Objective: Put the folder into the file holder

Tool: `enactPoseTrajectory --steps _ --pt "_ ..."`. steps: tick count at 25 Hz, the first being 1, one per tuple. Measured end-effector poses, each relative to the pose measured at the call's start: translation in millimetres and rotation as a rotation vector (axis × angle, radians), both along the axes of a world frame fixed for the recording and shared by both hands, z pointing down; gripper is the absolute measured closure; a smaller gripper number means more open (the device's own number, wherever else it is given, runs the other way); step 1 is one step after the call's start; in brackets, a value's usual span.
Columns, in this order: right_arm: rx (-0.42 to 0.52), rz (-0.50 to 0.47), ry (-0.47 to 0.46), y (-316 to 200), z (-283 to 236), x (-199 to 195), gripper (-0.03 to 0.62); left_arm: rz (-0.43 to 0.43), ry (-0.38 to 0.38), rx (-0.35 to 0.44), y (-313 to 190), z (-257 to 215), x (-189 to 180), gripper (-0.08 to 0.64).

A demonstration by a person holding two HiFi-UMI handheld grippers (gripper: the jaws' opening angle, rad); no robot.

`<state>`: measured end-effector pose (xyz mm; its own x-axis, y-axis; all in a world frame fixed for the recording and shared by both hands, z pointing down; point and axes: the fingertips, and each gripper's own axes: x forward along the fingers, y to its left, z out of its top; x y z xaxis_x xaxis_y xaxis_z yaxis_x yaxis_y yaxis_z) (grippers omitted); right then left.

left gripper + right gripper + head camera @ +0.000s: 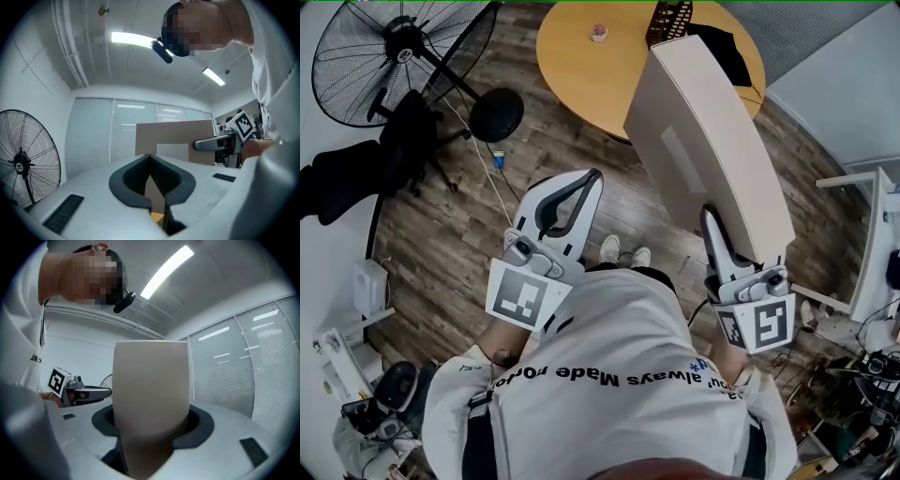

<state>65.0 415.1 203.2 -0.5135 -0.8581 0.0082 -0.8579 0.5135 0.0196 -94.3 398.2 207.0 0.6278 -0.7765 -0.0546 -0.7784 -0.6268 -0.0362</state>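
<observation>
Your right tool [717, 234] is clamped on the near end of the big tan folder [703, 150]. The folder is thick, so the jaws stand wide around it. It sticks out ahead of the tool, toward 11 o'clock. Your left tool [589, 183] is at 9 o'clock from the right one. Its jaws are together, with nothing in them.

The black mesh file holder [668, 21] sits on the round wooden surface [581, 75] at 12 o'clock. From the head view, the folder's far end covers part of that surface. The holder peeks out just past it.

I think you are bringing the folder to the holder. You only hold it by one end, so it may sag or swing. Grip tight and go slowly. The folder blocks some of your view, so look around it to find the slot. Line up the folder's thin edge with the slot before you push it in. Your left tool could steady the holder. Watch the small pink thing [598, 33] at 9 o'clock from the holder.
</observation>
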Motion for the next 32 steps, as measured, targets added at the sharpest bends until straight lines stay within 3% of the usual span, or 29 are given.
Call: enactPoseTrajectory --steps 16,32 --pt "-0.002 0.018 -0.024 -31 6 0 0.302 -0.007 0.001 -0.009 -31 9 -4 0.535" --pt "0.01 0.025 -0.047 -105 6 47 0.302 -0.018 -0.005 -0.021 -103 10 40 0.535"
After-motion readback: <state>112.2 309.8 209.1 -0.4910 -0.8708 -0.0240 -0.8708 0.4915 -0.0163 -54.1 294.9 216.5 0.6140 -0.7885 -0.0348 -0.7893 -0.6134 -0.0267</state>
